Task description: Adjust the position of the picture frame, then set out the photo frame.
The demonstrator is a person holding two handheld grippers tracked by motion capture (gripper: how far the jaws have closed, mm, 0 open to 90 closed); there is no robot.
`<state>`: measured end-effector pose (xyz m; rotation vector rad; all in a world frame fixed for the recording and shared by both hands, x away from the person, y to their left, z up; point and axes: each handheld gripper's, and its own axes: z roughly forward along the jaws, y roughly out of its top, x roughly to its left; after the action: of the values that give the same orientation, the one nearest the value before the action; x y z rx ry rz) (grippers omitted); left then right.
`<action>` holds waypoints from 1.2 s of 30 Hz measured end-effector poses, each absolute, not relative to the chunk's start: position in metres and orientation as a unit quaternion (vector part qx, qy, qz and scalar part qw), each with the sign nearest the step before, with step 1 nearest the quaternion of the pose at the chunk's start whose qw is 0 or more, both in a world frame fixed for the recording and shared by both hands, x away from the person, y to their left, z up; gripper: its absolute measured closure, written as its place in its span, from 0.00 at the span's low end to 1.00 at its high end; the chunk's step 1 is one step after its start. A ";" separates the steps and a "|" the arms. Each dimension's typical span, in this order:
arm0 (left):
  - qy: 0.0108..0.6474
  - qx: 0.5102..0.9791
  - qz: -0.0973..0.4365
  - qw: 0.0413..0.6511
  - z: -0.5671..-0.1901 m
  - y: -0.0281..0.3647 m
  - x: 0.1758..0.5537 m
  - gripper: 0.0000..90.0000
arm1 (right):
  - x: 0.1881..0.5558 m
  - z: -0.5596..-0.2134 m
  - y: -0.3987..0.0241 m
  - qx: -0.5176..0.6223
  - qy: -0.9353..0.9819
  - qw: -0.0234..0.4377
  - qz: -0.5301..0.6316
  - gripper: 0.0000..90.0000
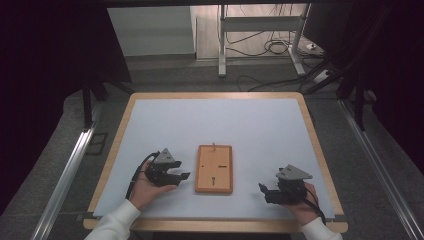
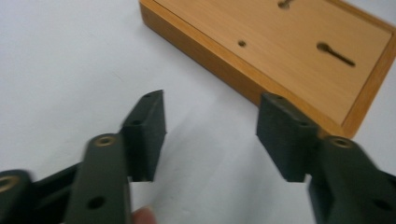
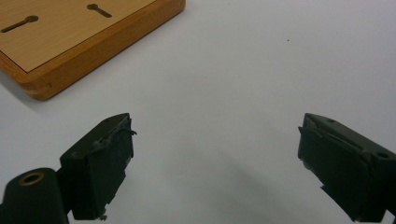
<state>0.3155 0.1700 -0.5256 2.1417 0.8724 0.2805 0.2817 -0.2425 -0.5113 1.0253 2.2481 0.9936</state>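
I am flanking a stiff, light-looking wooden board on the worktop, left gripper and right gripper both released, eyeing its long edges.

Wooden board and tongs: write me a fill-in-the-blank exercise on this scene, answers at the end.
1. The wooden board lies flat on the ____ mat.
2. In the high view the board sits ____ the left tongs and the right tongs.
3. Both tongs stand ____, with nothing in their jaws.
4. The dark slots in the board's top are shaped like ____.

Missing words: white; between; open; keyholes
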 end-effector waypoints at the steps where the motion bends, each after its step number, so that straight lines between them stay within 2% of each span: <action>1: 0.342 0.845 0.113 0.396 -0.525 0.170 0.316 0.43 | 0.282 -0.511 -0.242 0.374 0.820 0.237 0.362 0.11; 15: 0.332 0.840 0.126 0.411 -0.510 0.160 0.332 0.34 | 0.283 -0.511 -0.228 0.353 0.831 0.222 0.368 0.12; 36: 0.324 0.835 0.122 0.428 -0.486 0.119 0.376 0.30 | 0.284 -0.511 -0.226 0.356 0.830 0.201 0.379 0.12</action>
<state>0.3763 0.1195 -0.4863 2.0859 0.8091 0.3039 0.2840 -0.2263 -0.5113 0.9941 2.3189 1.0584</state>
